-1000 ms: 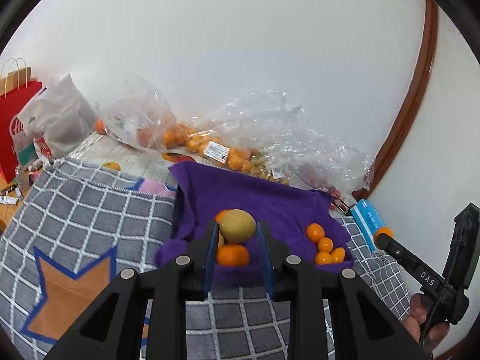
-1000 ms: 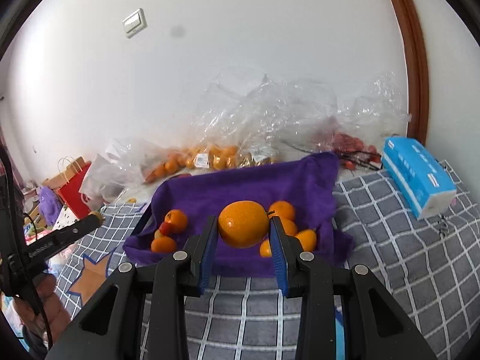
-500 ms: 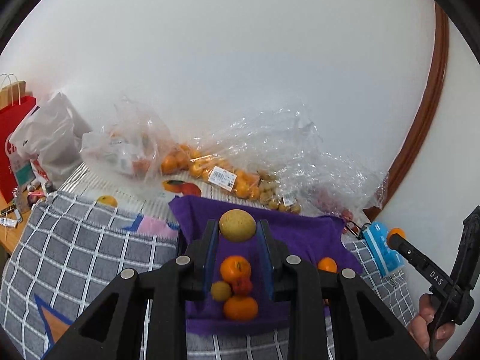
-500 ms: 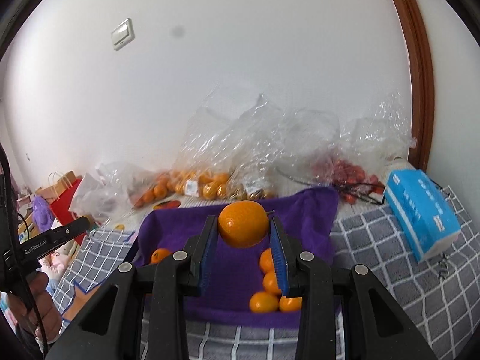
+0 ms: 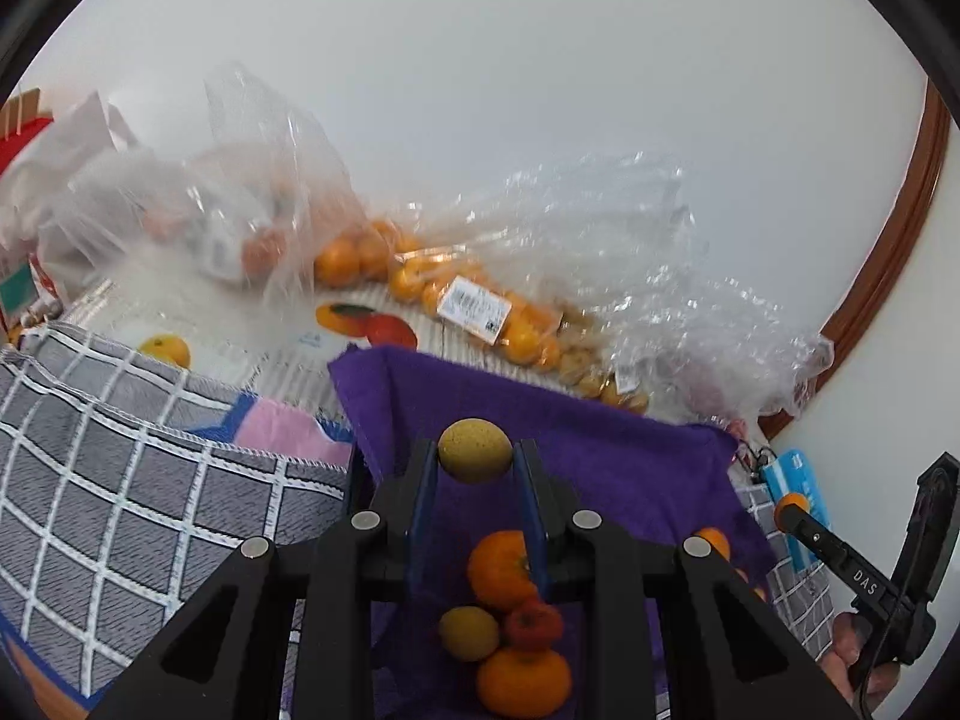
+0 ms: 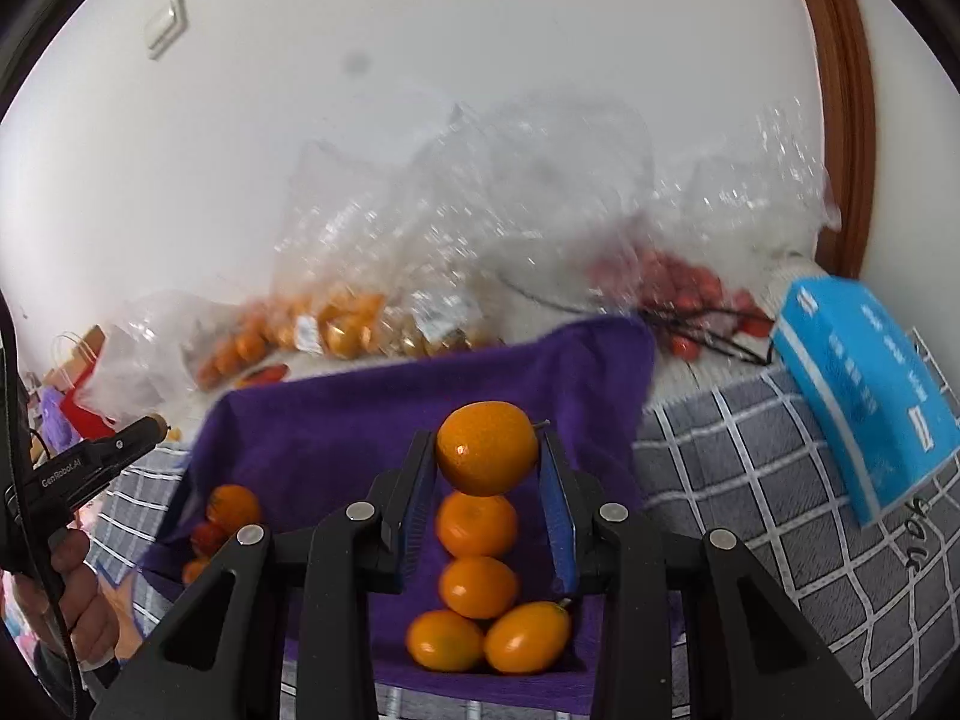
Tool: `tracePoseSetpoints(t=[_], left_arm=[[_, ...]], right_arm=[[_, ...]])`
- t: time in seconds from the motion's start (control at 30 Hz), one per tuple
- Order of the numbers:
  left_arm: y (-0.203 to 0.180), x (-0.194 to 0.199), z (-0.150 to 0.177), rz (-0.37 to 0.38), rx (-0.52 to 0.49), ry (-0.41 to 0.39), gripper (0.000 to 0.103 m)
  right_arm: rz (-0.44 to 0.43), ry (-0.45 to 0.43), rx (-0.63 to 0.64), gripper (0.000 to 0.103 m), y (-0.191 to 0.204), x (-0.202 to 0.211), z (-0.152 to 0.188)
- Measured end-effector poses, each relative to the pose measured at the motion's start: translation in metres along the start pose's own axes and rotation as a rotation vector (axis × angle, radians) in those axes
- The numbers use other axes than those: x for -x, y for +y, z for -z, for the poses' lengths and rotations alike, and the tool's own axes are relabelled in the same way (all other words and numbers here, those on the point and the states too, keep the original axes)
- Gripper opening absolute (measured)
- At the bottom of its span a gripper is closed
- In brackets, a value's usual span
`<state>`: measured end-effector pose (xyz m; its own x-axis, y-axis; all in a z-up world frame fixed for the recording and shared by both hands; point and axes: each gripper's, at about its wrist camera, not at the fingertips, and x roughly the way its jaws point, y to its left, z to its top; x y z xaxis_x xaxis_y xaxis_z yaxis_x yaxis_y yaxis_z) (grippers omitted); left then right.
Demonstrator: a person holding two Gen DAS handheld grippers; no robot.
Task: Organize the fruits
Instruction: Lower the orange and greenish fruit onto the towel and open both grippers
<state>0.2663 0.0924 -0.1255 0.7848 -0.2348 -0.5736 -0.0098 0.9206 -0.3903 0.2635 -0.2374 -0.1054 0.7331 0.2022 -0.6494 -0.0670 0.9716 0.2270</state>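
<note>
Now, left tongs (image 5: 475, 461) — yellow fruit (image 5: 475, 450), right tongs (image 6: 487, 468) — orange (image 6: 486, 447)

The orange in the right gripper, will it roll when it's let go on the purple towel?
Probably a little: the orange is round and smooth. The soft purple towel should damp it, and the oranges below may stop it.

White letters "DAS" stand on the black handle (image 5: 858, 564) of the right tongs, right of the purple cloth (image 5: 600, 456). "GenRobot.AI" stands on the left tongs' black handle (image 6: 90, 462), left of that cloth. The bag's white label (image 5: 474, 307) behind the cloth and the blue box (image 6: 864, 384) to its right carry print too small to read.
</note>
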Motion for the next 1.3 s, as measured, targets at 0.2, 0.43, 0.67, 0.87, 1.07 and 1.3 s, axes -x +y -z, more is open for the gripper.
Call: tracePoseSetpoints(t=[0.2,0.43,0.67,0.87,1.07,1.3], left_arm=[[0.001,-0.019,0.01,-0.019,-0.006,0.05,0.025],[0.003,-0.031,0.016,-0.029,-0.012,0.084,0.025],[0.005,-0.038,0.017,-0.034,-0.011,0.102,0.025],[0.006,-0.04,0.02,-0.03,-0.005,0.107,0.025],[0.001,-0.042,0.024,-0.055,-0.036,0.098,0.025],[-0.002,-0.043,0.025,-0.068,-0.055,0.083,0.025]], right_arm=[[0.001,0.047,0.0,0.034,-0.007,-0.012,0.012],[-0.013,0.096,-0.028,0.035,-0.015,-0.027,0.018],[-0.02,0.125,-0.037,0.035,-0.019,-0.034,0.023],[-0.015,0.136,-0.028,0.036,-0.015,-0.037,0.025],[0.007,0.137,-0.003,0.036,-0.011,-0.04,0.027],[0.011,0.133,0.006,0.036,-0.011,-0.041,0.027]])
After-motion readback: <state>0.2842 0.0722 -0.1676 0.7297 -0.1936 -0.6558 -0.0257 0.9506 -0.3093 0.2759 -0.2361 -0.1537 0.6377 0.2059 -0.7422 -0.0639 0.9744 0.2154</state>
